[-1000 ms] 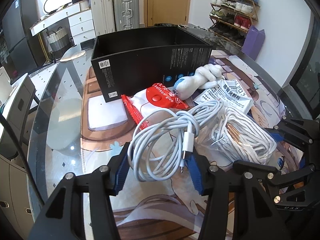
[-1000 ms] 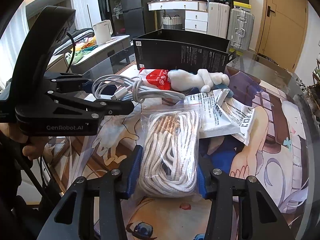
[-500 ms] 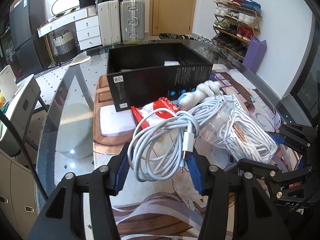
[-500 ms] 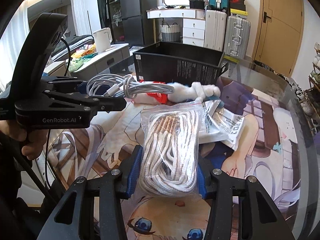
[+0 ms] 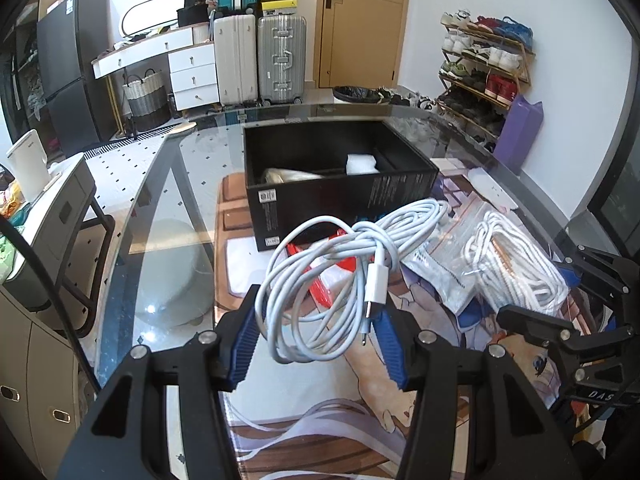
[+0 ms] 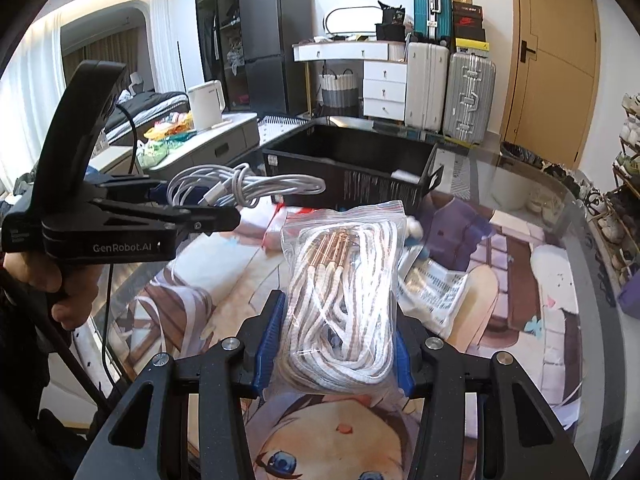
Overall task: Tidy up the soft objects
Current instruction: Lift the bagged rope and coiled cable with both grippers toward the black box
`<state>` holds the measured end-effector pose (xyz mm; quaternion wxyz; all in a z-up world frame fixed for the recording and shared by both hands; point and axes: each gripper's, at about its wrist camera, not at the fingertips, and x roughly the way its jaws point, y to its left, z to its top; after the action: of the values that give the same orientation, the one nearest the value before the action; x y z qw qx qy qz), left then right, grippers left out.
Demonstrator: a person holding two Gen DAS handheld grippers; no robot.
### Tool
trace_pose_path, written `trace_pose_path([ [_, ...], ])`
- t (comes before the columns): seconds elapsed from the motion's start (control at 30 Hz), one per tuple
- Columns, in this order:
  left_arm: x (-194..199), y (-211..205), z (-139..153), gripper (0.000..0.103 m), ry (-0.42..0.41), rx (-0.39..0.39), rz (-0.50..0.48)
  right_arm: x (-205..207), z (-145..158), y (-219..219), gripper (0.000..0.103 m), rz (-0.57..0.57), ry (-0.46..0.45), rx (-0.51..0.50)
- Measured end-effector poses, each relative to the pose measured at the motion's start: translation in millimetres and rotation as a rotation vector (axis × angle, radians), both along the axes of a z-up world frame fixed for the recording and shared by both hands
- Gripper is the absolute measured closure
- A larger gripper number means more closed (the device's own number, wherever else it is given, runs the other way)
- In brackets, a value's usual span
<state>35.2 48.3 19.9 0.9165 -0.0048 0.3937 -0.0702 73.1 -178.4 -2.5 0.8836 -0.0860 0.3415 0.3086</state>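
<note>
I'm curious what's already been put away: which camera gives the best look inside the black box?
The left wrist view. It looks down into the black box, showing a divider, a white item and a pale bundle inside. The right wrist view sees the black box from lower, mostly its outer wall and only a sliver of something white inside.

Coiled white cable (image 5: pixel 320 276) & clear bag of white rope (image 6: pixel 340 304) both held off table, w/ black box (image 5: pixel 340 184) behind.

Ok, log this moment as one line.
left tongs: gripping white cable coil | right tongs: gripping bagged rope | black box: ahead
</note>
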Motion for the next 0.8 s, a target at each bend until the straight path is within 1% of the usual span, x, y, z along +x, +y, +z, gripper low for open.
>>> trace_pose_path([
  [0.53, 9, 7, 26, 0.051, -0.064, -0.009, 0.038, 18, 41, -5, 0.056, -0.006, -0.085, 0.044],
  [0.8, 17, 10, 38, 0.051, -0.096, -0.005, 0.049, 36, 63, -6, 0.056, 0.0, -0.12, 0.067],
])
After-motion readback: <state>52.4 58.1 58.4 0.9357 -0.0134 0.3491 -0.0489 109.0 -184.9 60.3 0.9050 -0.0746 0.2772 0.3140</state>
